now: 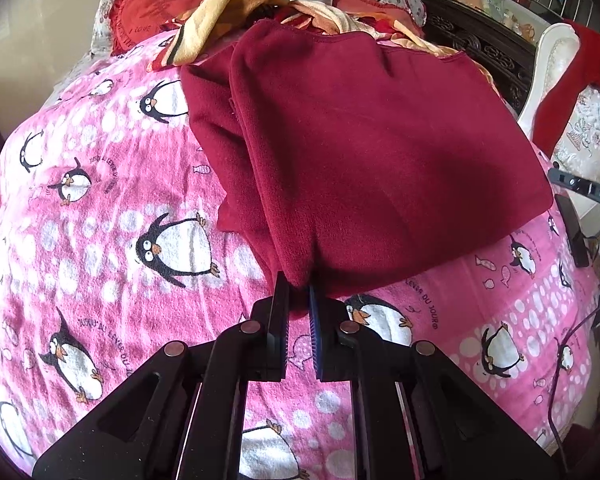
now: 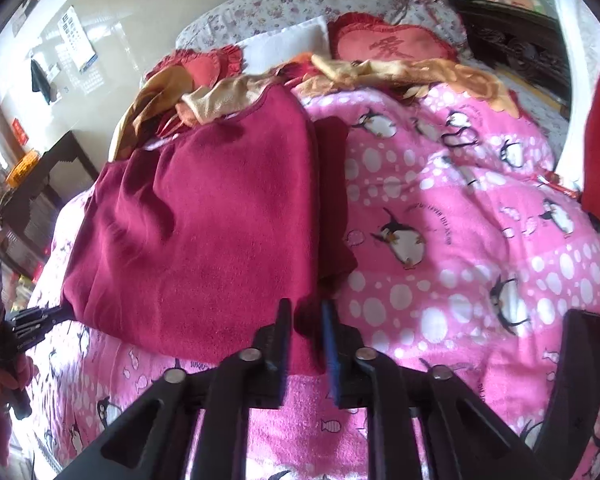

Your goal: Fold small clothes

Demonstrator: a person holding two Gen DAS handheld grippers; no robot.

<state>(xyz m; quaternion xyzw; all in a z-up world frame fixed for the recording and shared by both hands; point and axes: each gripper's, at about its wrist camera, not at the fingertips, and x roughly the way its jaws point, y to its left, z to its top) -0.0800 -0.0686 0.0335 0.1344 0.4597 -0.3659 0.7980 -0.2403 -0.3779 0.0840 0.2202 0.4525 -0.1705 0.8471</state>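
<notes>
A dark red knit garment (image 1: 364, 152) lies partly folded on a pink penguin-print blanket (image 1: 100, 200). My left gripper (image 1: 299, 286) is shut on its near left corner, the cloth pinched between the fingertips. In the right wrist view the same garment (image 2: 204, 220) fills the left half, with a folded part beside it. My right gripper (image 2: 306, 312) is shut on the garment's near right corner. The left gripper (image 2: 60, 314) also shows there, holding the other near corner.
A heap of yellow and orange clothes (image 1: 240, 4) lies behind the garment, with red heart cushions (image 2: 392, 44) and a floral pillow (image 2: 284, 0) beyond. A dark carved wooden frame (image 1: 480, 44) and a white chair (image 1: 556, 80) stand to the right of the bed.
</notes>
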